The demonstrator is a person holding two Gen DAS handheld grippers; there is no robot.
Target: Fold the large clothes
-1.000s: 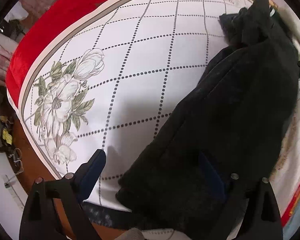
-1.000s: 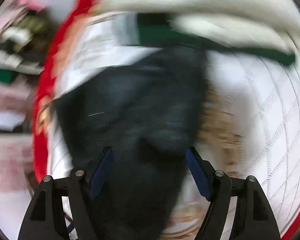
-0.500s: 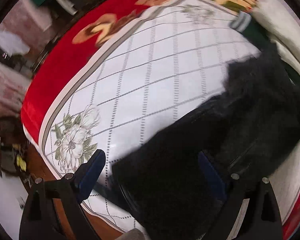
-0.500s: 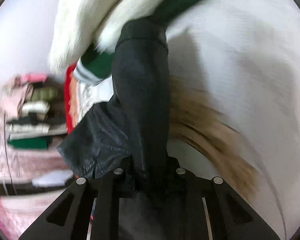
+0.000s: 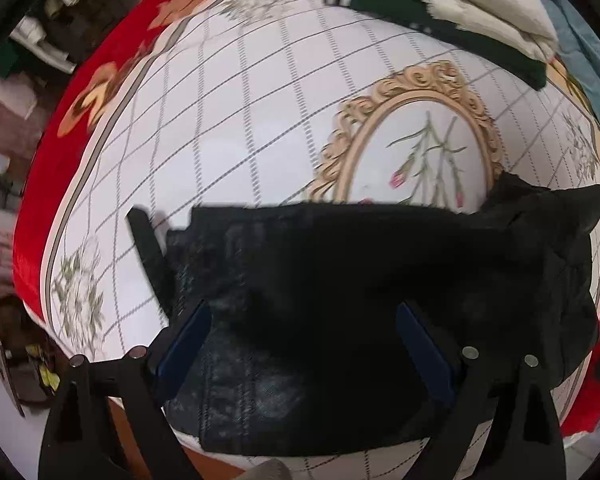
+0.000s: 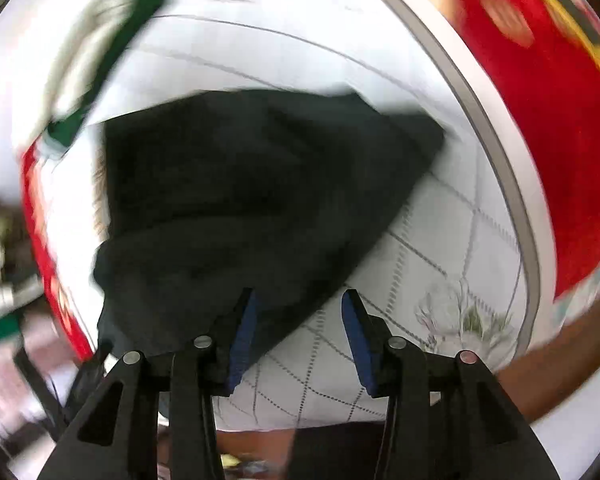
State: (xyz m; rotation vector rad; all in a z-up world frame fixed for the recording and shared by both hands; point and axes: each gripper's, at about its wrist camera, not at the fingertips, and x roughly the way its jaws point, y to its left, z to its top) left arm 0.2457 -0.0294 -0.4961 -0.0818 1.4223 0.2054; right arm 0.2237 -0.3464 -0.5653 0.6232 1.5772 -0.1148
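Two grippers above one dark garment [image 5: 340, 280] on the bedspread [image 5: 240, 120]

We note the garment lying folded across the white checked bedspread, near its floral medallion [image 5: 412, 140]. Our left gripper [image 5: 300, 344] points down over it, blue pads [image 5: 184, 344] spread wide, pressing nothing that we can see. Our right gripper [image 6: 298, 336] has its jaws opening; only checked cloth shows in the gap, the garment's edge just beside its left pad [image 6: 244, 332]. White and green clothing [image 5: 460, 8] lies at the far edge
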